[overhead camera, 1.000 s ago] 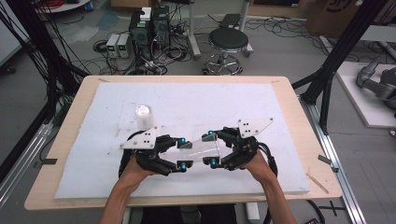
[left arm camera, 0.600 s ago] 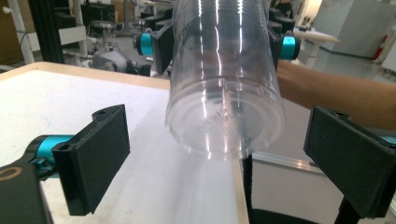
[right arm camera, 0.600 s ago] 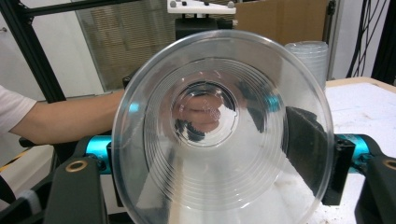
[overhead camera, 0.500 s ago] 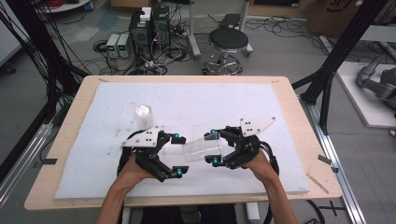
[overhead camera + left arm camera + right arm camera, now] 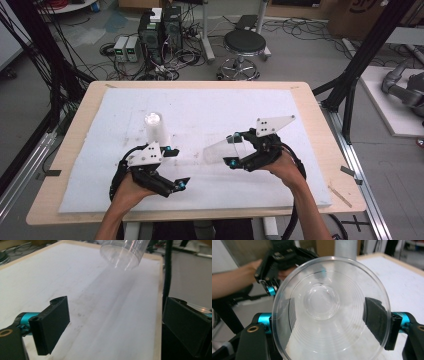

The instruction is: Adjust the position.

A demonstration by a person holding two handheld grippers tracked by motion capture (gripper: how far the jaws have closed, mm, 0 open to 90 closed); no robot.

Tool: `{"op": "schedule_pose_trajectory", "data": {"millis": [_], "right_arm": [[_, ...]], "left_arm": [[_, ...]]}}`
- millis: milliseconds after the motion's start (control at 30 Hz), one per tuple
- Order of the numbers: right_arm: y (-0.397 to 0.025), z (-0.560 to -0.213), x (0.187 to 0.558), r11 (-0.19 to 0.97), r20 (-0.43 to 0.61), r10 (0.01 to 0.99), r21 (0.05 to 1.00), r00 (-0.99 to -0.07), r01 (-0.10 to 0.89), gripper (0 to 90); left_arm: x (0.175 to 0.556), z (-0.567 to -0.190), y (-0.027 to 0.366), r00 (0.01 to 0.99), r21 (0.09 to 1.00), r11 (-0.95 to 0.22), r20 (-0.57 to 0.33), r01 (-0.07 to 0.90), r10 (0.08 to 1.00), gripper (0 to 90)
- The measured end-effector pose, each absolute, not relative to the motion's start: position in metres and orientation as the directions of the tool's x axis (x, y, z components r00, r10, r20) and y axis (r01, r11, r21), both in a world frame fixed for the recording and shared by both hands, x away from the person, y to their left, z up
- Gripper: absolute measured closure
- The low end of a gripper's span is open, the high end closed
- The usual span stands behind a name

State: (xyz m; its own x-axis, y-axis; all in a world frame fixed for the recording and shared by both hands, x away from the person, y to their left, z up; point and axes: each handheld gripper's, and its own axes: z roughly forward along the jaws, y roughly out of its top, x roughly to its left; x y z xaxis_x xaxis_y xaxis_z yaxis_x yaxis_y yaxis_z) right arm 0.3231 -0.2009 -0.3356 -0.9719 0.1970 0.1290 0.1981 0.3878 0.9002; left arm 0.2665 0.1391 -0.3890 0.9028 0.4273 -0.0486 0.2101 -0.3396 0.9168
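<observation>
Right tongs around clear cup

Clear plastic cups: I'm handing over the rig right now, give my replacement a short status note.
Right gripper: shut on a clear plastic cup, held off the white foam board on its side, base pointing at the left gripper.
Left gripper: open, holding nothing, low over the board.
Second clear plastic cup: standing on the board, beyond the left gripper.
Done: one cup is lifted clear.
Left: probably set the held cup down or join it with the standing one.
</observation>
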Motion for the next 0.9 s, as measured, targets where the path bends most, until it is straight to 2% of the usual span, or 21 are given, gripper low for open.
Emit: {"op": "schedule_pose_trajectory", "data": {"millis": [333,467,900], "right_arm": [[-0.196,-0.323,0.337,0.561,0.084,0.331,0.783,-0.94,0.267,26.6],[-0.193,-0.321,0.342,0.595,0.069,0.369,0.749,-0.927,0.292,26.6],[-0.183,-0.319,0.359,0.678,0.03,0.464,0.631,-0.886,0.376,26.7]], "left_arm": [[0.264,-0.412,0.171,0.799,0.921,-0.266,-0.075,0.285,0.597,8.4],[0.264,-0.422,0.184,0.743,0.927,-0.223,-0.081,0.301,0.664,8.4],[0.26,-0.447,0.211,0.62,0.943,-0.114,-0.111,0.312,0.776,8.4]]}}
